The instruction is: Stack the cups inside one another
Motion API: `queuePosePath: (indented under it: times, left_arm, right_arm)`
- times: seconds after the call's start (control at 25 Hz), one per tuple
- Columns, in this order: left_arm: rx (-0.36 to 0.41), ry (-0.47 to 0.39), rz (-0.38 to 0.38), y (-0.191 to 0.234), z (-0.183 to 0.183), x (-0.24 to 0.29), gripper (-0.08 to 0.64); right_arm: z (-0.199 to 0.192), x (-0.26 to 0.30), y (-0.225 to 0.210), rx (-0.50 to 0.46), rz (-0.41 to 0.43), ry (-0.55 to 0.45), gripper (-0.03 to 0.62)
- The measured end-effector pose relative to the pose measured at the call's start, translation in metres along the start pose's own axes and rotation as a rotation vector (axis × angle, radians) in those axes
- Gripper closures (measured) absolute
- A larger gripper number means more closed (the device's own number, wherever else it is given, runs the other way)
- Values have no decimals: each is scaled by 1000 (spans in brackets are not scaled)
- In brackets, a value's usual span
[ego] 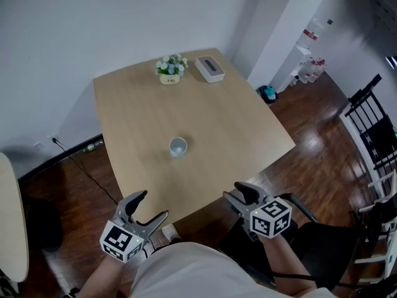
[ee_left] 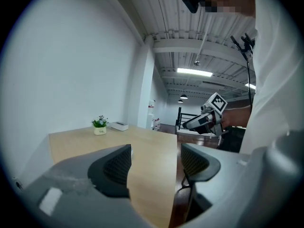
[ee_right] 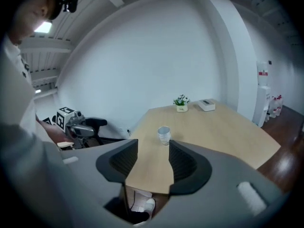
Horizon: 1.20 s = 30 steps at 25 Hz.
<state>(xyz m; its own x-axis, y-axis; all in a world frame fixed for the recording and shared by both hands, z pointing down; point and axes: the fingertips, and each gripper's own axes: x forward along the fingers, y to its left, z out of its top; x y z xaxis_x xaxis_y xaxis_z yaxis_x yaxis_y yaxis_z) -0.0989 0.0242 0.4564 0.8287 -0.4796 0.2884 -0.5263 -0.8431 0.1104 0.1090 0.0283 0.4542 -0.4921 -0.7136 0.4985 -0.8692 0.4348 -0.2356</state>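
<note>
**Pale table, cup dead ahead of the right fingers**

The pale wooden table (ego: 248, 135) in a white-walled room carries one clear plastic cup (ego: 178, 146), upright at mid-table. Both grippers sit off the near edge, well apart from the cup.

- **Right gripper (ee_right: 153, 152):** fingers partly spread and empty, with the cup at 12 o'clock.
- **Left gripper (ee_left: 154, 158):** fingers wide and empty.

The right gripper appears better aligned.

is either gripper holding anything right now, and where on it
Nothing is held: the left gripper and the right gripper are both open and empty, and the cup stands untouched on the table.
</note>
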Motion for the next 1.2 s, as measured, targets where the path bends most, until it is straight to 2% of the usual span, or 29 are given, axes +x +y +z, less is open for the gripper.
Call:
queuePosePath:
  times: [0.16, 0.36, 0.56, 0.68, 0.8, 1.08, 1.2]
  left_arm:
    - [57, 33, -52, -50, 2, 2, 210]
    - [89, 47, -59, -110, -2, -21, 212]
    - [81, 104, -28, -140, -25, -76, 212]
    - [73, 136, -15, -142, -38, -107, 212]
    - [88, 143, -27, -136, -46, -129, 212]
    - [119, 78, -52, -103, -30, -202, 210]
    - [99, 64, -47, -76, -38, -243, 211]
  right_arm:
    - [-42, -68, 10, -40, -89, -21, 368]
    - [-97, -135, 27, -57, -153, -24, 357]
    - [-131, -160, 63, -72, -150, -36, 348]
    - [-136, -164, 87, -44, -127, -56, 344]
    - [-136, -167, 109, -55, -140, -58, 339]
    - [-120, -143, 184, -45, -176, -91, 327]
    - [-106, -120, 229, -46, -165, -111, 322]
